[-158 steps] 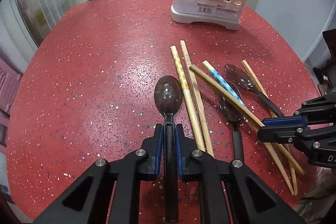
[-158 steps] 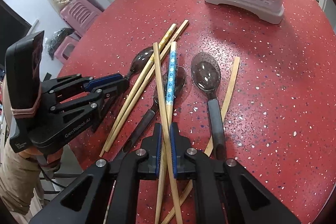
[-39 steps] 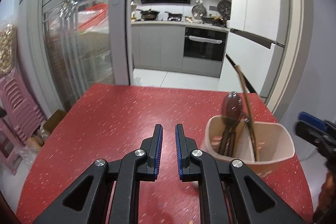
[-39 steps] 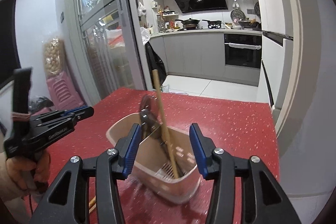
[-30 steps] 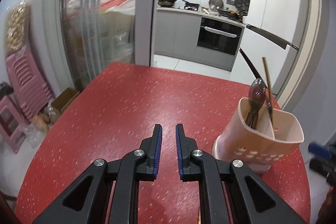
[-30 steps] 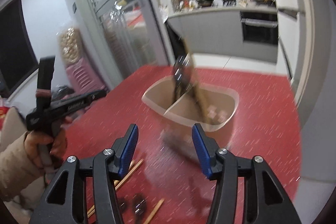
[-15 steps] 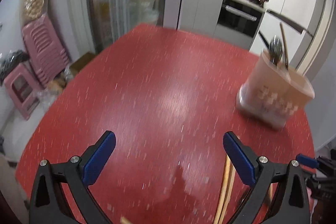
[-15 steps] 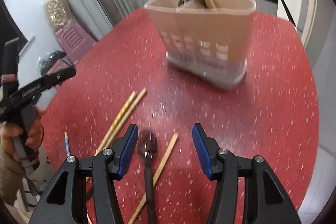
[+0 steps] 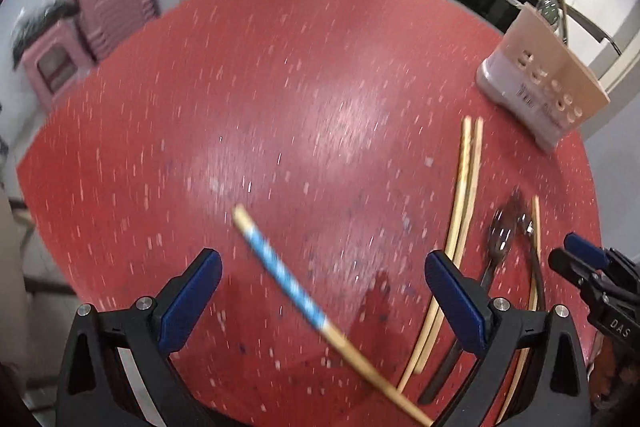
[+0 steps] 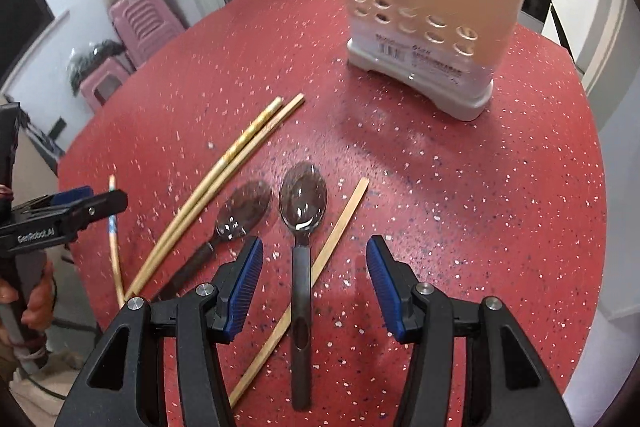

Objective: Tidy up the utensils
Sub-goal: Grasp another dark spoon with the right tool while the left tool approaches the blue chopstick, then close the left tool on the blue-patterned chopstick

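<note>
My left gripper point(image 9: 320, 267) is open wide and empty above a blue-banded chopstick point(image 9: 288, 279) that lies on the red table point(image 9: 280, 99). My right gripper point(image 10: 316, 267) is open and empty, its jaws on either side of a dark spoon point(image 10: 302, 211). A second dark spoon point(image 10: 240, 211), a flat wooden chopstick point(image 10: 320, 263) and a pair of chopsticks point(image 10: 228, 163) lie beside it. The beige utensil holder point(image 10: 424, 7) stands at the far side with a spoon and a chopstick in it; it also shows in the left wrist view point(image 9: 548, 83).
The round table's edge point(image 10: 592, 211) runs close on the right. Pink stools point(image 9: 80, 39) stand on the floor at the left. The left gripper shows in the right wrist view point(image 10: 68, 215), the right gripper in the left wrist view point(image 9: 600, 283).
Both grippers have dropped from the holder toward the table. The left opened wide and now hangs over the blue-banded chopstick. The right now straddles a spoon.
</note>
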Demonstrator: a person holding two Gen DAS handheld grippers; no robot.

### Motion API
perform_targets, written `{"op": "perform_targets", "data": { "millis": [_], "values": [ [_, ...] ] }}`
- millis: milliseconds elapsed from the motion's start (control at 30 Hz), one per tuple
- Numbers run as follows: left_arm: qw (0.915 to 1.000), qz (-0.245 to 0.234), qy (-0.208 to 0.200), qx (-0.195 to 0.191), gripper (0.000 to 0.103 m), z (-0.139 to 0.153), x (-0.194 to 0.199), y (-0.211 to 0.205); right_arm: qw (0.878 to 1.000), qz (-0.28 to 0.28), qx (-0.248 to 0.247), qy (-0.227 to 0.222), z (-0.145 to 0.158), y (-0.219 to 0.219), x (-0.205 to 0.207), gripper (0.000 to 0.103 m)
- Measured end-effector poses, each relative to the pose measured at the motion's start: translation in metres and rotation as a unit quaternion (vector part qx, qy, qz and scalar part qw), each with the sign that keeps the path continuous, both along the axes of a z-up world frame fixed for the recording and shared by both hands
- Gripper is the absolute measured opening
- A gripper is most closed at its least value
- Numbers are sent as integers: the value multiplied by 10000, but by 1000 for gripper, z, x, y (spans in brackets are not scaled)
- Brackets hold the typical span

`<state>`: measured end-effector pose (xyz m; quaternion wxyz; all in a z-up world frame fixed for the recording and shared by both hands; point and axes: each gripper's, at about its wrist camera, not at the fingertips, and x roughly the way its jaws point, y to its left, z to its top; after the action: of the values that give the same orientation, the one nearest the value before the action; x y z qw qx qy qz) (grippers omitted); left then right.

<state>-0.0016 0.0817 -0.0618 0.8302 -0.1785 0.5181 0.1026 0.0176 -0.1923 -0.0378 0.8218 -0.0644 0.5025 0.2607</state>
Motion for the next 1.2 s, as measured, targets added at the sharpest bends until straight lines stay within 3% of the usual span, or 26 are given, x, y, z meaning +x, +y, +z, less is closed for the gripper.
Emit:
{"op": "perform_targets", "data": {
  "millis": [100,367,633,833,967,1067,1167,1200],
  "values": [
    [9998,129,47,-114,103,-6,-7,-2,9999,79,-150,-24,-4,6,-3,58],
    [9996,262,78,15,103,-9,-23,-3,9981,324,-497,-133,-9,26,2,56],
    [9992,254,145,256,103,-9,-18,-13,9950,401,-916,-16,-23,43,12,41],
    [9976,172,335,581,103,-11,-13,-22,9951,436,-871,143,-24,45,20,36],
    [9965,114,429,703,96,-11,-11,-26,9957,370,-820,208,-25,41,25,24],
    [9962,-13,461,738,85,-9,-7,-38,9962,322,-782,225,-25,36,28,16],
    [9961,-200,453,729,71,-6,-4,-45,9970,265,-688,236,-26,27,32,13],
    [9960,-267,432,732,60,-6,-4,-45,9973,247,-642,245,-26,24,33,13]
  ]
}}
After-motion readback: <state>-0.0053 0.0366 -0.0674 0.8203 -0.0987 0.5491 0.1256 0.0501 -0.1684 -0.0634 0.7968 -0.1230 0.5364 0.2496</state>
